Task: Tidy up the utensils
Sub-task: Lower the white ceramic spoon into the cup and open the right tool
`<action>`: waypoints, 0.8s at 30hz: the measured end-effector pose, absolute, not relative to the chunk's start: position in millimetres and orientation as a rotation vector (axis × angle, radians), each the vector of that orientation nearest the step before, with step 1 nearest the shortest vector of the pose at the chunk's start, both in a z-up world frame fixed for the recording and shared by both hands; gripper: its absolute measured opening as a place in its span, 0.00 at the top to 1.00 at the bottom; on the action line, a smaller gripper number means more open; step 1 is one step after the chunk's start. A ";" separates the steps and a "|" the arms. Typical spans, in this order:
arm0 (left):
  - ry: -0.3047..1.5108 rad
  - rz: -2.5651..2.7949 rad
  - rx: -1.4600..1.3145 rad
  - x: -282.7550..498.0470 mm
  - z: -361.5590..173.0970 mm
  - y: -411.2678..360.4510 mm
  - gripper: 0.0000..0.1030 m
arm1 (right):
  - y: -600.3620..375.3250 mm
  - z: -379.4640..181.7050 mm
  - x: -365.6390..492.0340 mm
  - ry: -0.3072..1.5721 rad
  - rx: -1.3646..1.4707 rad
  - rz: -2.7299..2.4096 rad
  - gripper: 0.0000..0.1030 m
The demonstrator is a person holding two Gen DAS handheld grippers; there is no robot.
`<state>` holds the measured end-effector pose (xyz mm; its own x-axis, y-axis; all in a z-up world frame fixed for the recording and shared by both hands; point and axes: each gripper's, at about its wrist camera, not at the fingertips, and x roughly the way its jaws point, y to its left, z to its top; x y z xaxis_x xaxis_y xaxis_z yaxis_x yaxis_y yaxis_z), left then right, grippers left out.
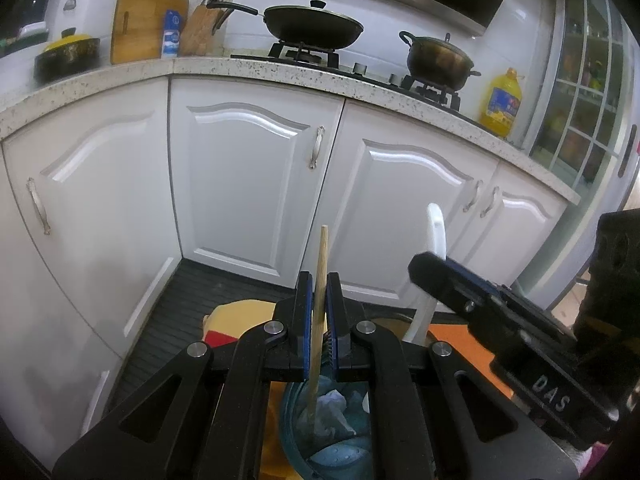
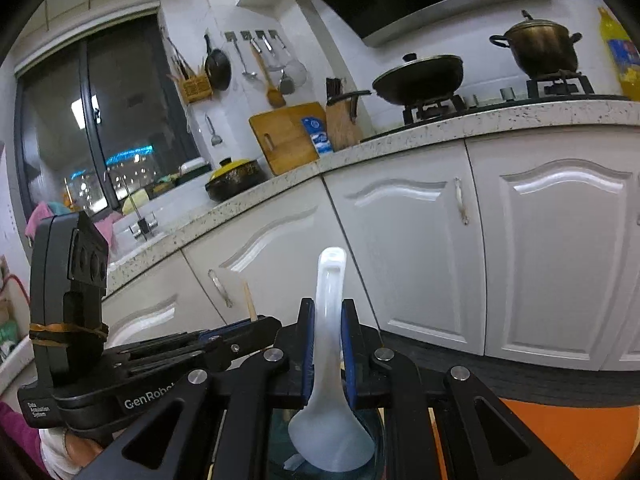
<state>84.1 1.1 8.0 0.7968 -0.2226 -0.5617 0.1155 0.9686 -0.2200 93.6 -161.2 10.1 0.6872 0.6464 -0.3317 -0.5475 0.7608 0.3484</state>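
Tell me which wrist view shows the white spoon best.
The right wrist view: the white spoon stands clamped between the right gripper jaws, handle up, bowl over a blue glass container. The left wrist view shows only its handle rising behind the right gripper; the bowl is hidden.

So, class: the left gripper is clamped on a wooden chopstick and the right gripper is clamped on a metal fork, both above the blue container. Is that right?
One detail is wrong. The right gripper holds a white spoon, not a metal fork, as the right wrist view shows. The left gripper does clamp the wooden chopstick, both above the blue container.
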 end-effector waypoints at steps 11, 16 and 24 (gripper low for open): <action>0.638 -0.195 -0.189 79.6 4.9 0.5 0.95 | -167.3 4.2 68.3 0.501 0.157 0.687 0.88; 0.647 -0.200 -0.187 77.4 5.1 -2.2 0.95 | -174.7 3.7 60.7 0.533 0.147 0.686 0.88; 0.654 -0.204 -0.202 73.0 9.1 -3.1 0.93 | -155.3 17.6 45.6 0.490 -0.067 0.659 0.88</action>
